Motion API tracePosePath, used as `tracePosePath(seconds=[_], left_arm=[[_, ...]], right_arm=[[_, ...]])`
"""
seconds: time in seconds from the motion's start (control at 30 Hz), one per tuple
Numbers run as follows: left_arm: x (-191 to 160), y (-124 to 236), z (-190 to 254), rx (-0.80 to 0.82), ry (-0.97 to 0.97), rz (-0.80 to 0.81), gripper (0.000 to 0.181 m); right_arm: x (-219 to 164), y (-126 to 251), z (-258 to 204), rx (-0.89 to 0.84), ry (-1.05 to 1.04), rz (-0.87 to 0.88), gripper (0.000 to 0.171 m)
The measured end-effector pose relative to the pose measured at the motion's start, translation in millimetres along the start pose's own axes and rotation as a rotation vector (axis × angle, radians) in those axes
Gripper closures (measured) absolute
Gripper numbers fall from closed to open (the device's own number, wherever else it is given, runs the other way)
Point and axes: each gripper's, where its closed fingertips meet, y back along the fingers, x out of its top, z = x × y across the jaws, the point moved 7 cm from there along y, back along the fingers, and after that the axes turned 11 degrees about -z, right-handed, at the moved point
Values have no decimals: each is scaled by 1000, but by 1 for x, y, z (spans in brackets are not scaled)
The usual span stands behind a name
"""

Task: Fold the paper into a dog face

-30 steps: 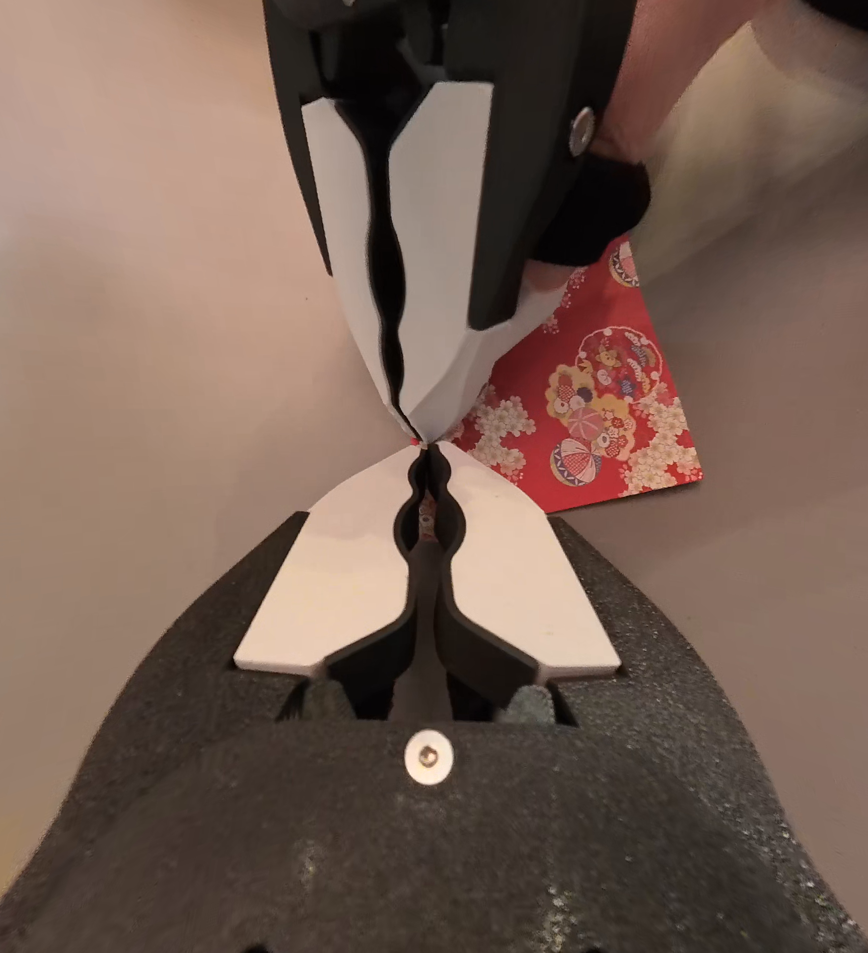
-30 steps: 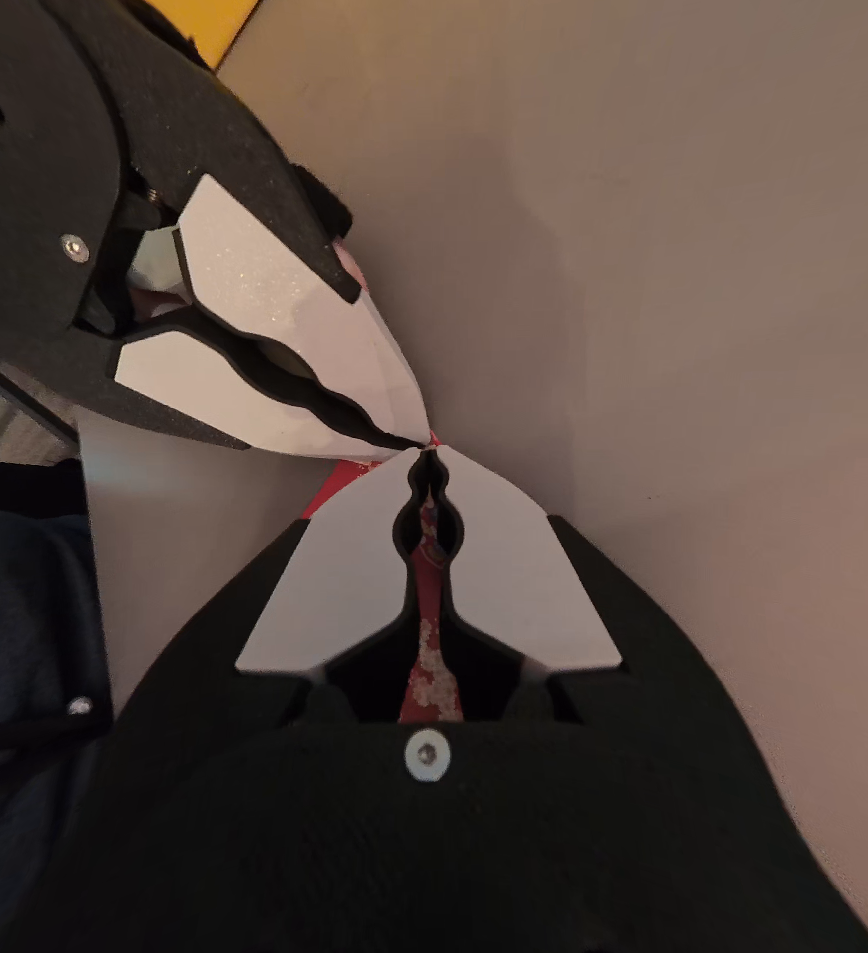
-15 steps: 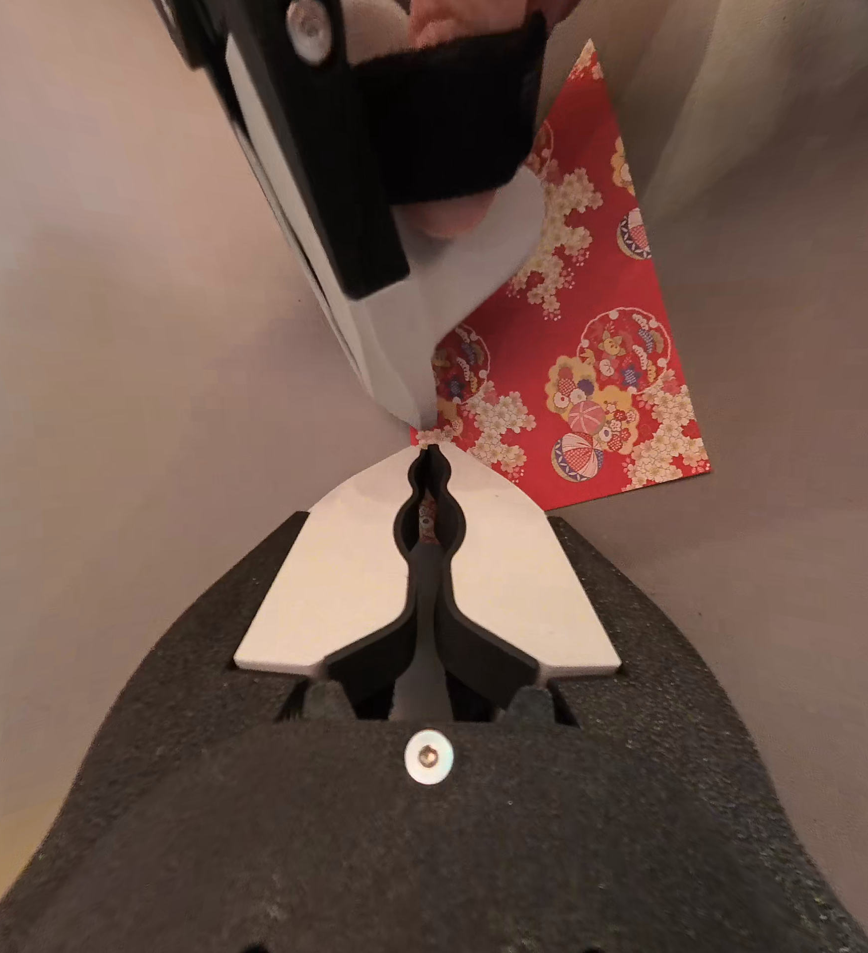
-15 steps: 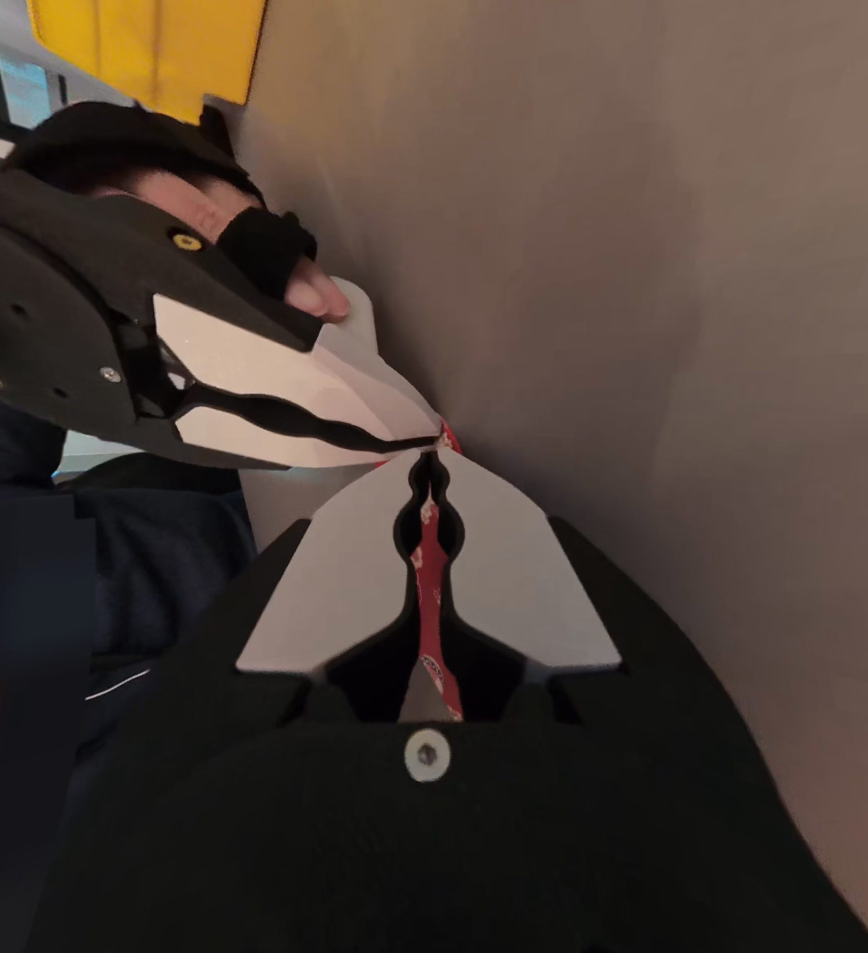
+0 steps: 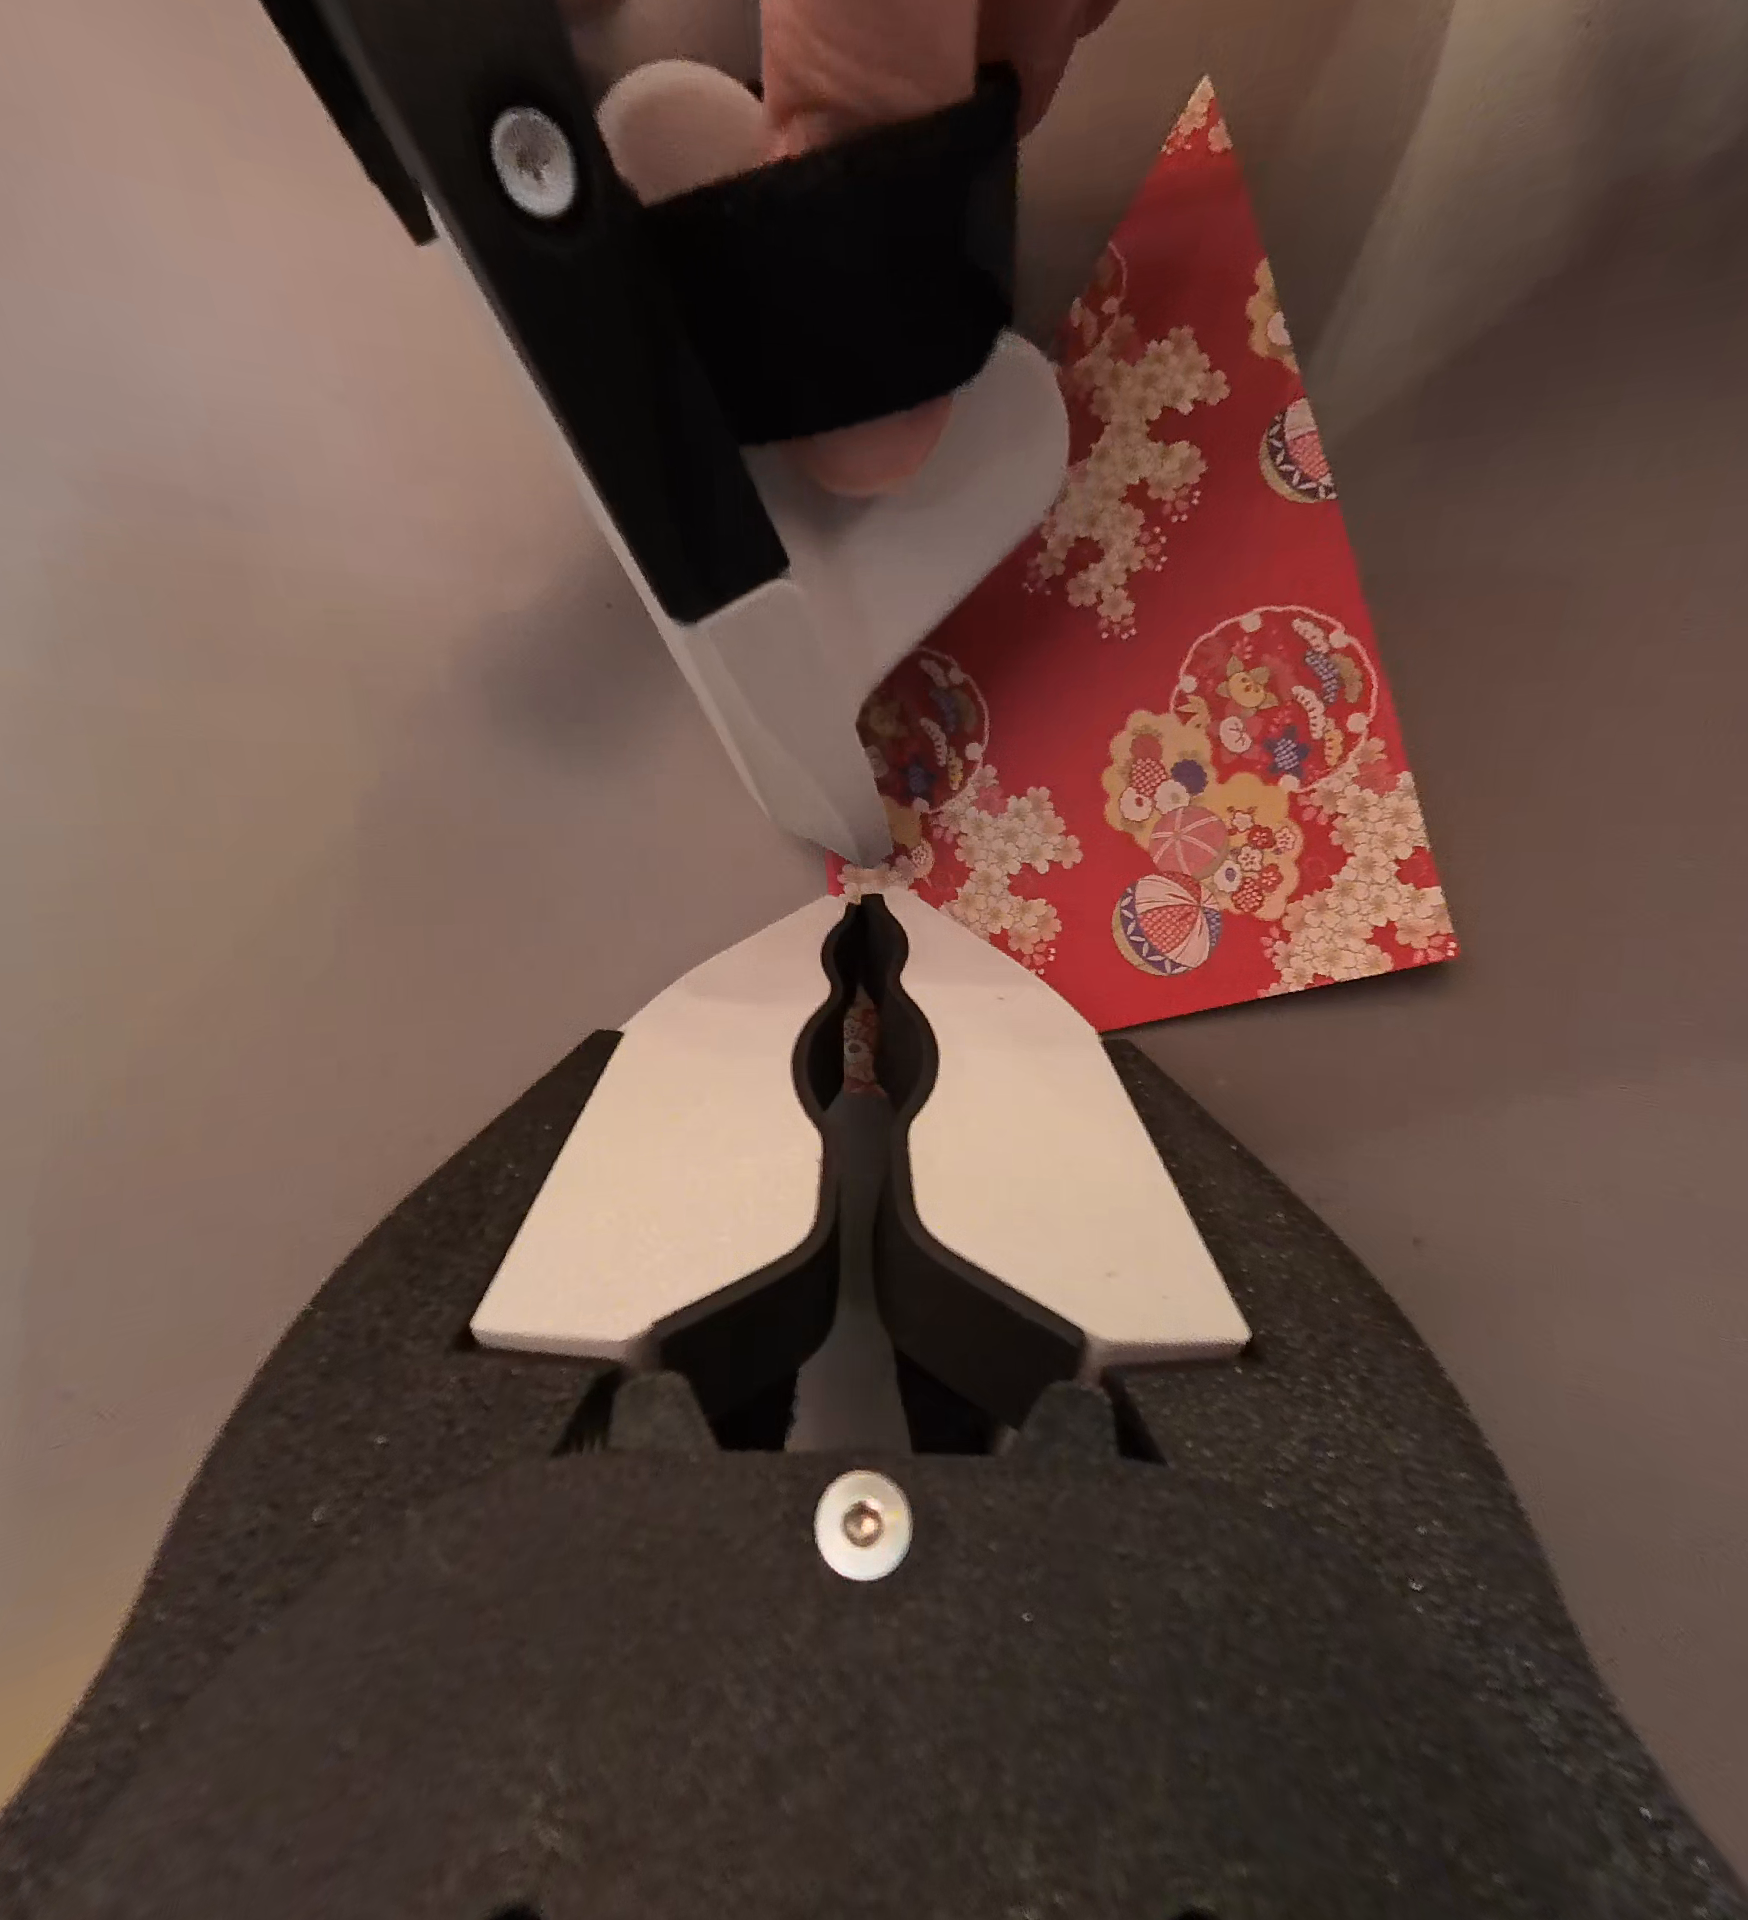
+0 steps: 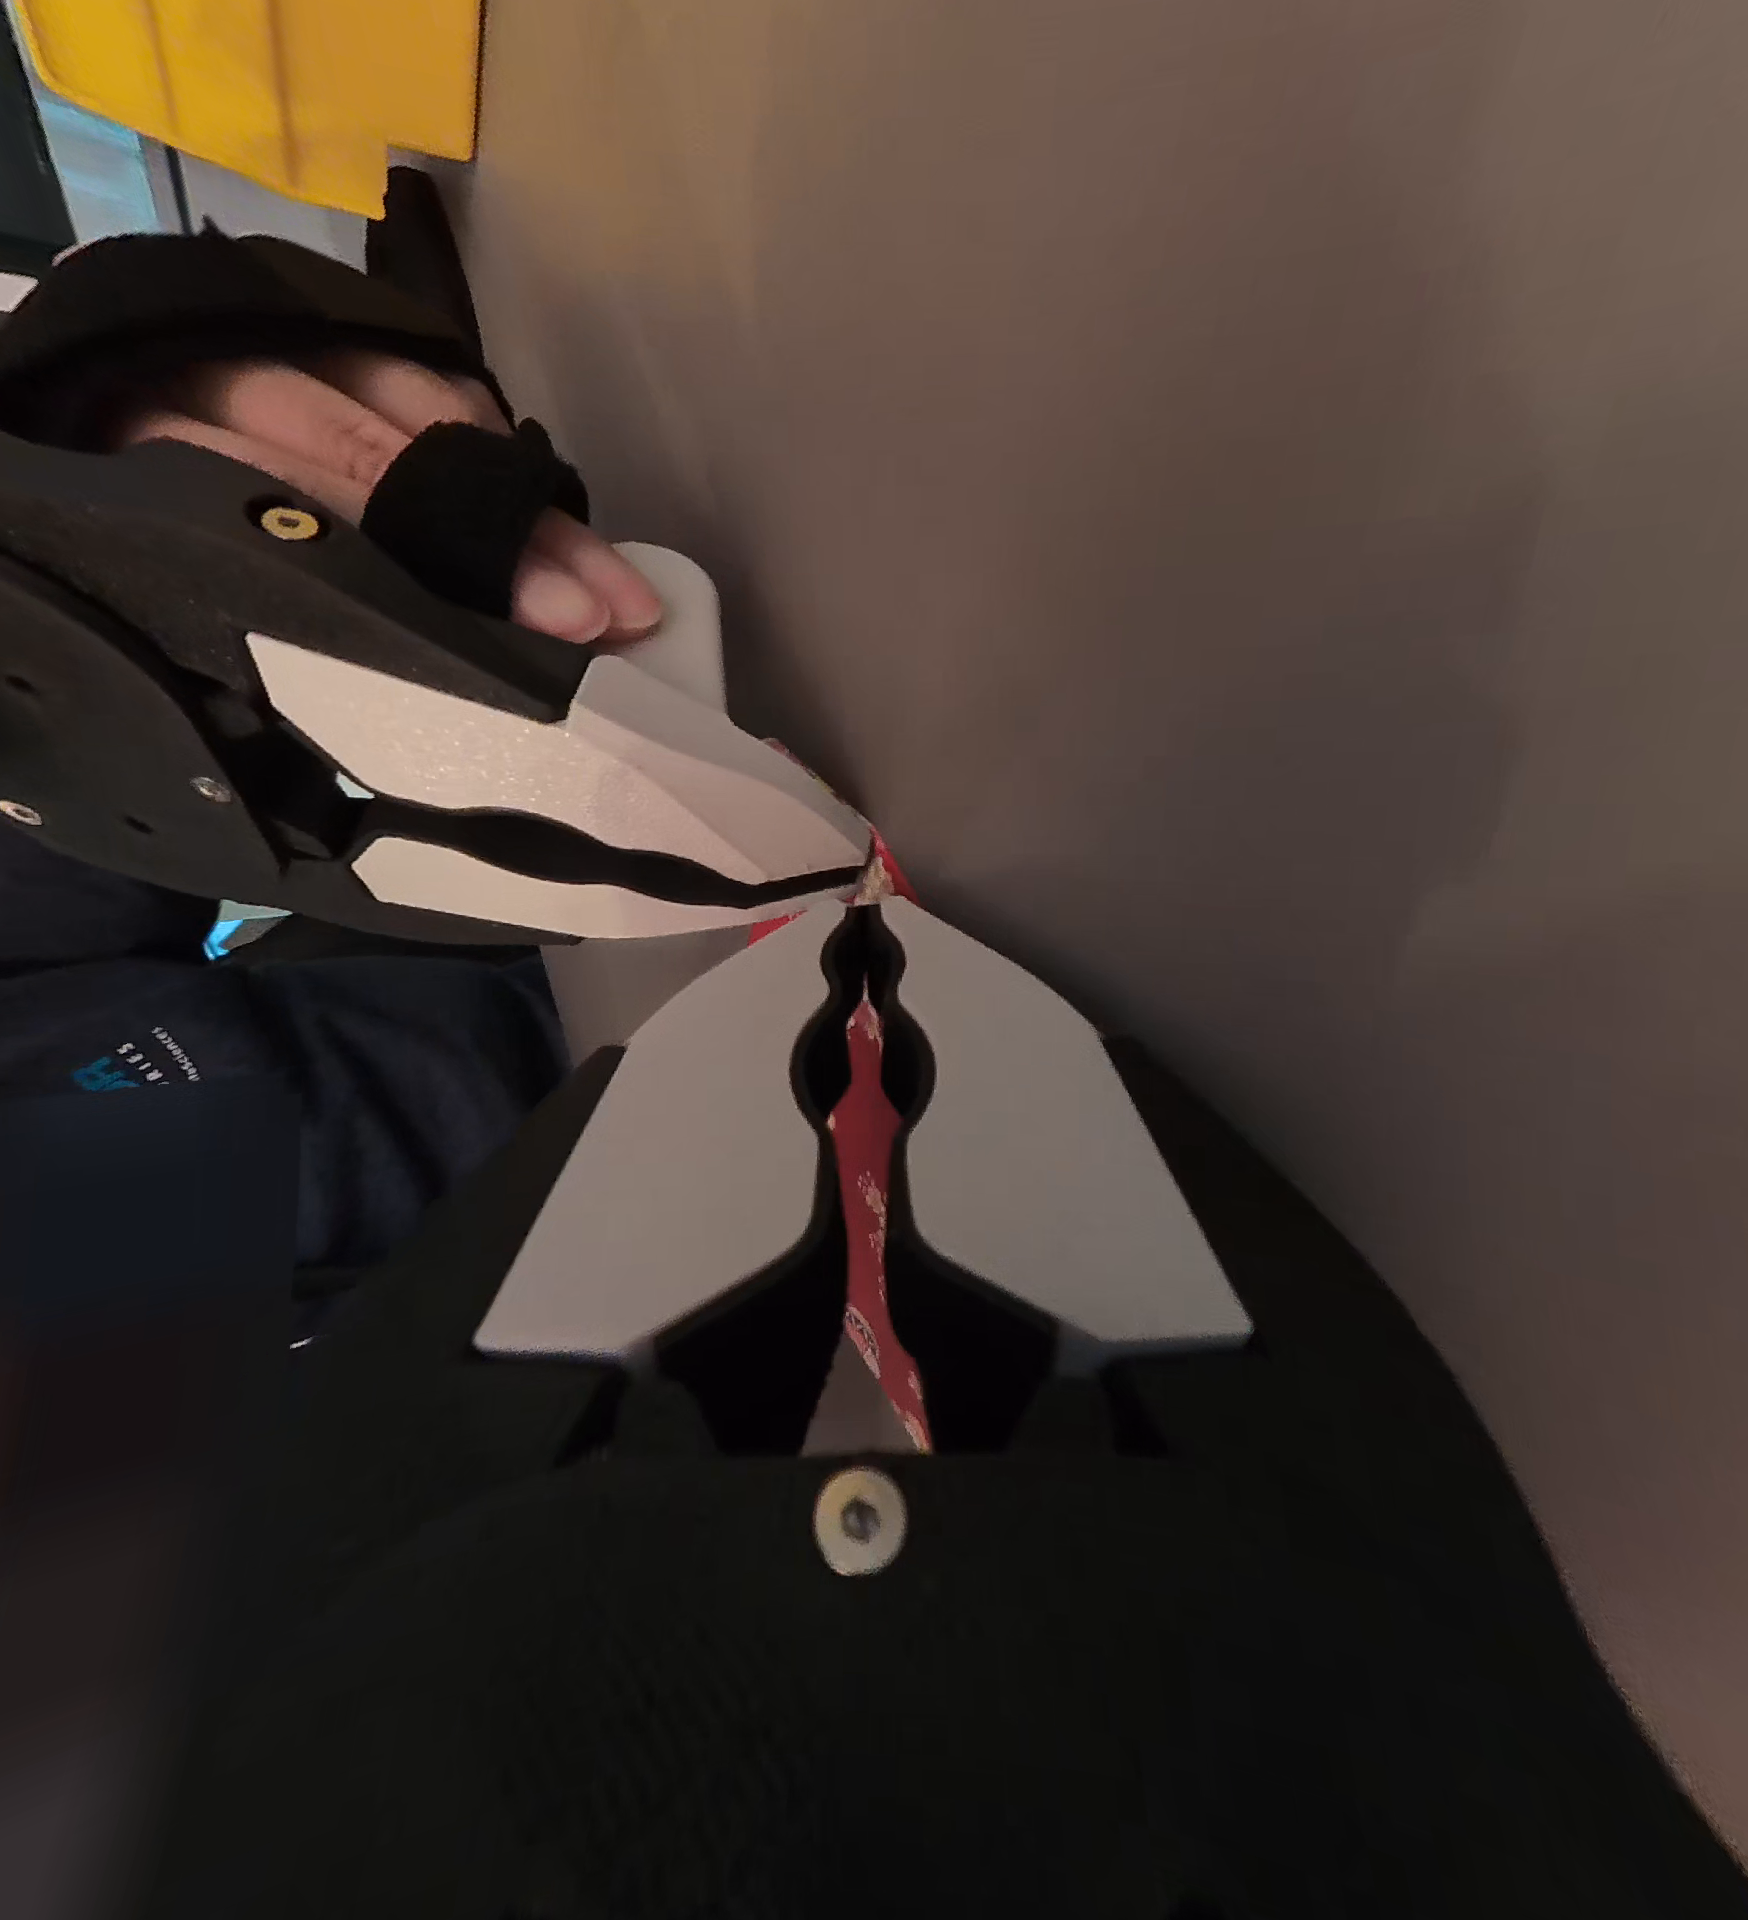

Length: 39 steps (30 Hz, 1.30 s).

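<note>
The paper (image 5: pixel 1192 665) is a red sheet with a flower and ball pattern, held up off the grey table. In the left wrist view my left gripper (image 5: pixel 865 906) is shut on its near left corner. My right gripper (image 5: pixel 849 847) comes down from above and is shut on the same corner, tip to tip with the left. In the right wrist view my right gripper (image 6: pixel 865 912) is shut on the paper (image 6: pixel 870 1195), which runs edge-on between its fingers. The left gripper (image 6: pixel 854 873) meets it from the left.
The grey table (image 5: pixel 226 727) lies under and around the paper. In the right wrist view a person's hand (image 6: pixel 579 592) and dark sleeve (image 6: pixel 122 1091) hold the left gripper. A yellow object (image 6: pixel 257 94) stands at the far top left. The tips of both grippers are at nearly the same place.
The right gripper has swung round the shared corner and now shows its side in the left wrist view. More of the paper stands up in view. Both grippers stayed shut on it.
</note>
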Motion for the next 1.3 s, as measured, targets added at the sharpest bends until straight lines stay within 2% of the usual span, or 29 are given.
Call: tracePosePath(seconds=[0.23, 0.5, 0.63, 0.87, 1.3], left_arm=[[0, 0, 0, -10, 2, 4, 181], [0, 0, 0, -21, 3, 0, 181], [0, 0, -1, -30, 24, 11, 180], [-5, 0, -5, -129, 142, 71, 181], [-18, 2, -17, -416, 418, 101, 181]], right_arm=[[-3, 12, 8, -15, -44, 26, 170], [4, -4, -8, -120, 23, 6, 170], [3, -3, -5, -79, 20, 22, 169], [2, -3, -3, -54, 35, 26, 169], [2, -3, -1, -26, 51, 29, 168]])
